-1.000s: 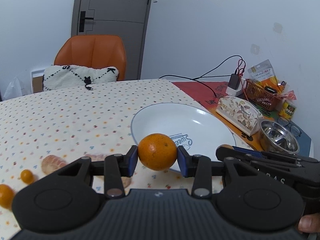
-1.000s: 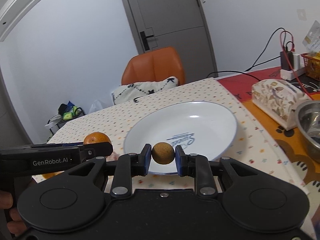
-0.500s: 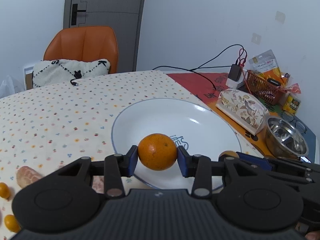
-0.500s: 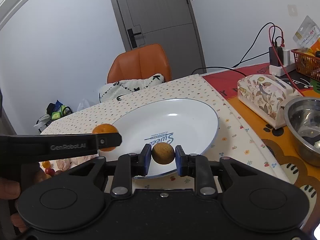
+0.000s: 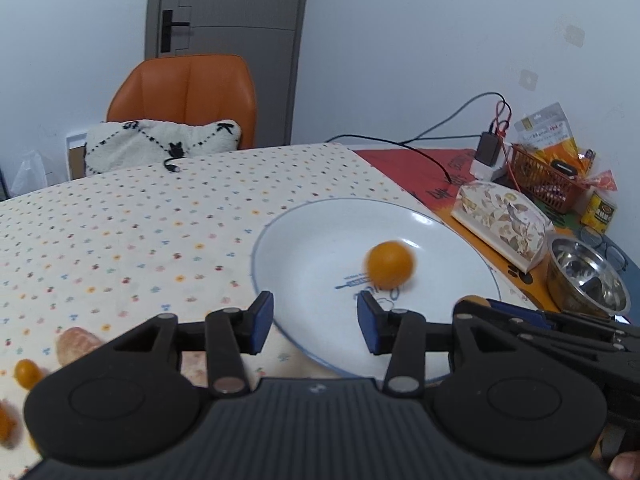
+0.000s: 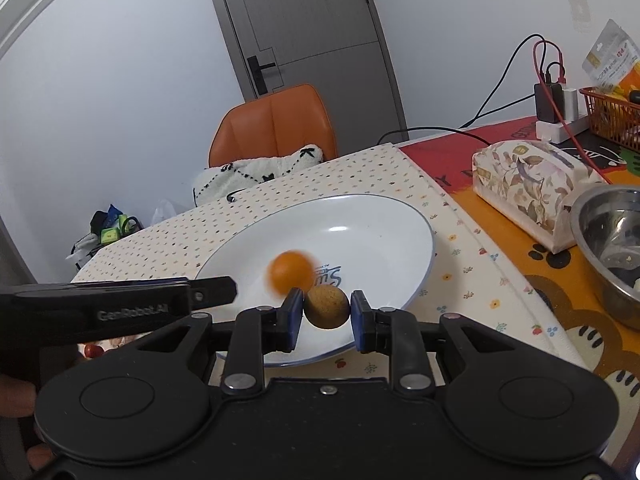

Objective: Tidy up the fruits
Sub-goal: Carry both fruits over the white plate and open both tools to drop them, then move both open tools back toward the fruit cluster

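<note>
My left gripper point(image 5: 316, 322) has just been opening, and nothing sits between its 2 blue pads point(image 5: 262, 322) now. The orange point(image 5: 391, 263) is loose in the white plate point(image 5: 304, 236), past the pads, and it looks blurry. My right gripper point(image 6: 326, 318) is squeezed on a small brown fruit point(image 6: 326, 306) above the plate's near rim. The plate sits near the right edge of the dotted tablecloth point(image 5: 140, 232). More small fruits point(image 5: 28, 372) lie by the cloth's near left corner.

Brown round fruit point(image 6: 326, 306) between right gripper point(image 6: 325, 316) pads, blurred orange point(image 6: 291, 271) over white plate point(image 6: 400, 216)
</note>
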The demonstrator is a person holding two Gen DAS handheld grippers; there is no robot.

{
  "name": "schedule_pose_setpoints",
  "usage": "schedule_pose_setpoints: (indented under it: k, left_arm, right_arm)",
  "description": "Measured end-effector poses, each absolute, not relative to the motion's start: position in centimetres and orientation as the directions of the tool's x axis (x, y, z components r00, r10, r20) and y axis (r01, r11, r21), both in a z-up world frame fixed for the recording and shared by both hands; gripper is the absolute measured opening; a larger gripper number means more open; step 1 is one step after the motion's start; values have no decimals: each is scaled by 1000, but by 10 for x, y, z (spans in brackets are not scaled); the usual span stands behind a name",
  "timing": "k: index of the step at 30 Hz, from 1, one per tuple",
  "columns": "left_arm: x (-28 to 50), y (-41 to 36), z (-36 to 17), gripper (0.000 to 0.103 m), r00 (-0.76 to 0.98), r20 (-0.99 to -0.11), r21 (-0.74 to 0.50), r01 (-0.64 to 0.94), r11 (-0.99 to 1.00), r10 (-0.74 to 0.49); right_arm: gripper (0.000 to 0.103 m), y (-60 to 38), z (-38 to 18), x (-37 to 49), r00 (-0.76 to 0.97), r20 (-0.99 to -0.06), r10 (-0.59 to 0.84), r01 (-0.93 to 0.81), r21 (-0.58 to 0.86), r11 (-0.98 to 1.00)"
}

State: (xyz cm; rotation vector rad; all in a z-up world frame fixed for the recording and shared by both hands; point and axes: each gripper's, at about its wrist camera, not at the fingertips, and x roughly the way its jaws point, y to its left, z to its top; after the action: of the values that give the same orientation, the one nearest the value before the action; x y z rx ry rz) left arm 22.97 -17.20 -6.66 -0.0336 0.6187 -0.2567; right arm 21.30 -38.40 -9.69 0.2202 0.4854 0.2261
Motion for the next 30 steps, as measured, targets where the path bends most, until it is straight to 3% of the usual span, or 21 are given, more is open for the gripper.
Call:
schedule_pose_setpoints:
  k: [3,7,10,13,19,30]
  left_arm:
    - [224,-163,-63,53,794,-564,-106,202,974,-226]
    - [212,-148,-55,85,826,-531,-117,151,982,-190]
    - [203,-137,-48,95,852,-502,-113,110,988,-152]
    - [196,-125,-43,97,863,-490,-111,76,991,-121]
    - [182,-103,-38,99,882,-465,-116,34,993,-85]
    - [155,-61,-28,100,895,-444,-150,-35,988,-36]
  right_arm:
    - [28,-383,-96,211,869,-426,252,-153,255,955]
    - [38,-382,-94,207,875,-421,241,-143,251,957]
    - [50,-378,-92,201,878,-410,247,-152,251,956]
    - [53,-372,-91,197,874,-411,259,-165,250,954]
    - [72,-358,-88,189,870,-401,286,-200,244,949]
    - [91,-329,-80,177,858,-385,341,-268,232,935]
